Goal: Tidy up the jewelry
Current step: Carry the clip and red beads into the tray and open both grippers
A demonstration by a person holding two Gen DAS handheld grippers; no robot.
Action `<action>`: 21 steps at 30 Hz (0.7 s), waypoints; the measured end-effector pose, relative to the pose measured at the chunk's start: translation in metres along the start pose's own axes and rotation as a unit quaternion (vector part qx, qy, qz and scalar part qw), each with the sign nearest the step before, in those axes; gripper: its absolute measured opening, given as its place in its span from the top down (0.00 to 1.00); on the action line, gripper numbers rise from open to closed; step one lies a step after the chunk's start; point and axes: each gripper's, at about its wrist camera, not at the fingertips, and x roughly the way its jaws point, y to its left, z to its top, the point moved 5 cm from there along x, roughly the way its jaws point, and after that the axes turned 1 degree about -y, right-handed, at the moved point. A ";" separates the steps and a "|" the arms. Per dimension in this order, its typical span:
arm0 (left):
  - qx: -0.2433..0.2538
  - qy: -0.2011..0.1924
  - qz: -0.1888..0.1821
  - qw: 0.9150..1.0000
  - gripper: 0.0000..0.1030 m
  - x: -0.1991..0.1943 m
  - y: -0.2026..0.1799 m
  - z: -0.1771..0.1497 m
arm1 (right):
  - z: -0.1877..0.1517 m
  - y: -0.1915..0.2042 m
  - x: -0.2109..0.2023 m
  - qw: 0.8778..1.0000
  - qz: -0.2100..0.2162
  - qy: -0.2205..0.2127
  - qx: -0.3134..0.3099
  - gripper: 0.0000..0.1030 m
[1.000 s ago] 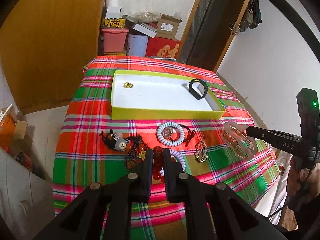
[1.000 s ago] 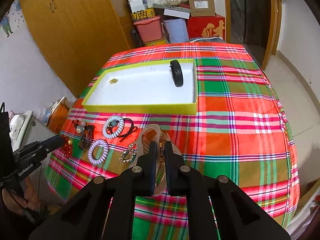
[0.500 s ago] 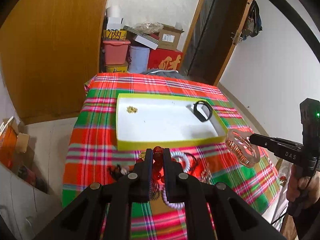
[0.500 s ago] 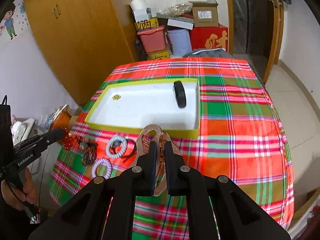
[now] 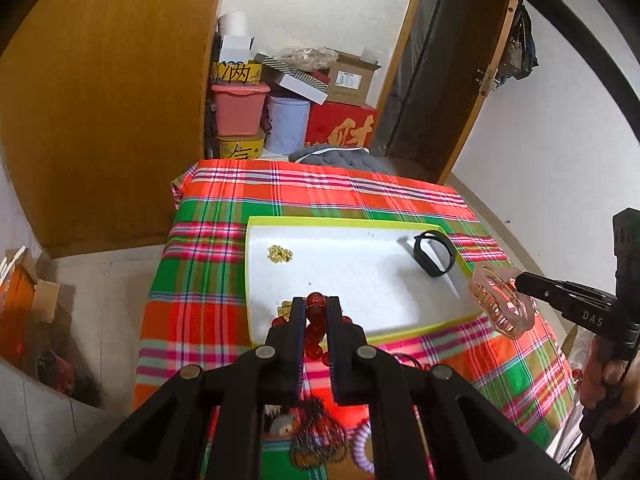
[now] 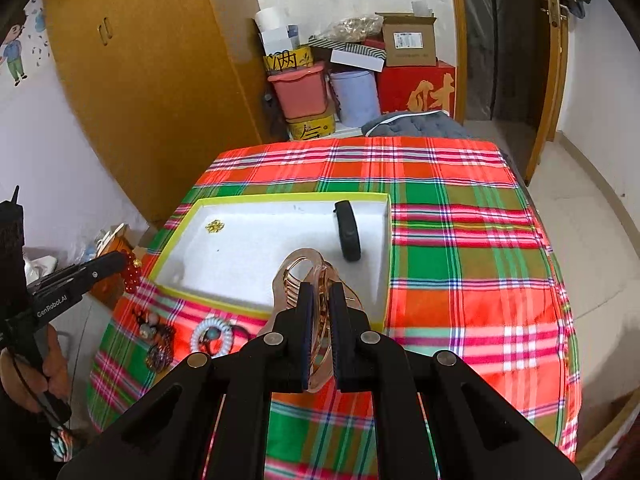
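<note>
Above the tray's (image 5: 256, 280) near edge, left gripper (image 5: 316, 304) jaws grasp red beads (image 5: 315, 326); right gripper (image 6: 320, 292) jaws clench a hair claw (image 6: 300, 268).

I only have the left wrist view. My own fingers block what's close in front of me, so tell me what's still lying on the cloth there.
Observer: From the right wrist view, a white coil hair tie and some dark beaded pieces lie on the cloth in front of the tray.
Operator: Is the hair claw gripped firmly?
Observer: The right gripper is shut on the hair claw, with both fingers pinching its middle.
Operator: How does my bracelet hang?
Observer: The red bead bracelet dangles from the left gripper, by the tray's near left corner.
</note>
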 end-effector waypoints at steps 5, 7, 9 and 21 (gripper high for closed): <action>-0.001 0.003 0.002 1.000 0.91 0.014 0.005 0.009 | 0.009 -0.005 0.014 1.000 -0.003 0.003 -0.001 0.93; -0.001 0.005 0.002 1.000 0.91 0.020 0.006 0.013 | 0.013 -0.005 0.021 1.000 -0.003 0.005 -0.004 0.93; 0.000 0.006 0.002 1.000 0.91 0.027 0.006 0.015 | 0.016 -0.005 0.028 1.000 -0.002 0.007 -0.006 0.93; 0.004 0.035 0.008 0.999 0.91 0.072 0.010 0.014 | 0.022 -0.014 0.069 1.000 -0.008 0.029 -0.007 0.93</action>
